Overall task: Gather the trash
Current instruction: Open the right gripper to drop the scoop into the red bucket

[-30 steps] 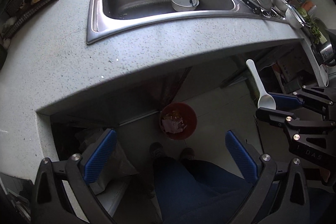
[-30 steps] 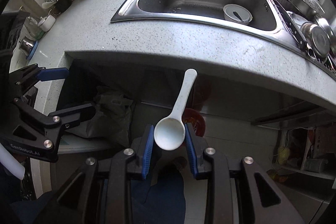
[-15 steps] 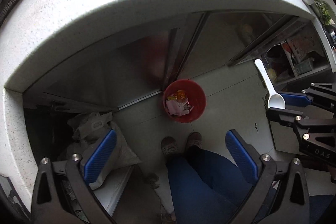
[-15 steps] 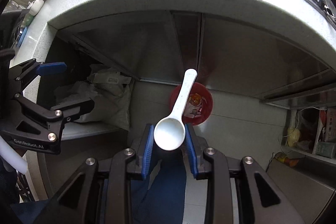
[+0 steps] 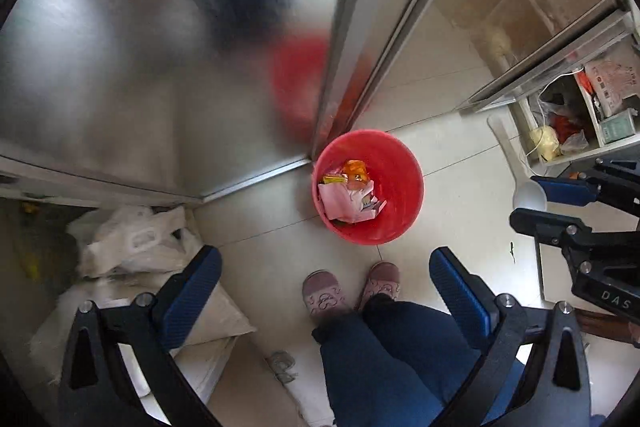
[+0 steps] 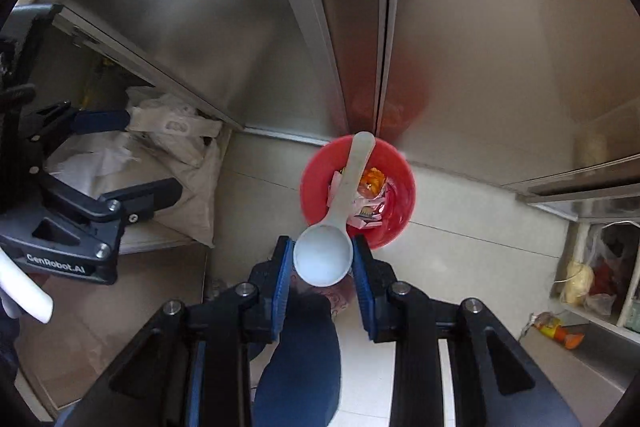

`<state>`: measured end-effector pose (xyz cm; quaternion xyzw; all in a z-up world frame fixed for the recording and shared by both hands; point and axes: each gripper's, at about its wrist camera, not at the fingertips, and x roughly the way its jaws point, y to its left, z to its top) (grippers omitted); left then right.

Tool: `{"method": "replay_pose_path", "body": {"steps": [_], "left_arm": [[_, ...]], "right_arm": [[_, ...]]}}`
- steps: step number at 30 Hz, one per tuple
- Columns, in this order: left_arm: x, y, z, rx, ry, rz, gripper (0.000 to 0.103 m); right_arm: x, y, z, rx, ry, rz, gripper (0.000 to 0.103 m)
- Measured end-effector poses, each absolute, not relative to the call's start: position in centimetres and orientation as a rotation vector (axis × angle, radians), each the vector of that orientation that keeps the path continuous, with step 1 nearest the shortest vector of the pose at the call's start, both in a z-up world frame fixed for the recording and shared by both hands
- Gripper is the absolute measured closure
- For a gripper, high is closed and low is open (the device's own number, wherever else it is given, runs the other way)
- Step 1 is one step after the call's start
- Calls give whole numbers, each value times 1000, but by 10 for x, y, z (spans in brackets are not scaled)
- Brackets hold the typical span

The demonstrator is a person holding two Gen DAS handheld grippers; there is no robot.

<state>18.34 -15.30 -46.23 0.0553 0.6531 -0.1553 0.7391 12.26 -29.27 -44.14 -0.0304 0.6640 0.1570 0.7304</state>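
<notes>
The right gripper (image 6: 323, 261) clamps the white spoon (image 6: 326, 247) by its bowl, handle out over the red bin (image 6: 404, 199) — seemingly to drop it; the left gripper (image 5: 325, 291) hangs wide open, empty.

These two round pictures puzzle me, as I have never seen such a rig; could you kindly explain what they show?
No robot here: a person, whose legs and slippers show below, holds a two-finger gripper in each hand. Each picture comes from a fisheye camera on one gripper, looking along its blue-padded fingers. The left gripper is open and empty. The right gripper is shut on a white plastic spoon by its bowl. Both look down at the tiled kitchen floor, where a red bin with wrappers stands against steel cabinet doors.
</notes>
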Motion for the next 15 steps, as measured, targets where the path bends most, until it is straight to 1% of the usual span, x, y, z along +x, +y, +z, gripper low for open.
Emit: {"method": "replay_pose_path", "body": {"steps": [3,8,14,15], "left_arm": [[188,-156,-498,102,1439,-339,0],[191,-160,-546,98,1456,-352,0],[192,-157,-567,104,1468,-347,0],[192,-156,-568,100,1469,-347,0]], "right_arm": [[127,-298,-479,-68,1454,348,75],[135,-300,-526,-88,1472,366,75],[144,-304,-545,-107,1474,398,75],[145,-303,-543,-105,1475,401,74]]}}
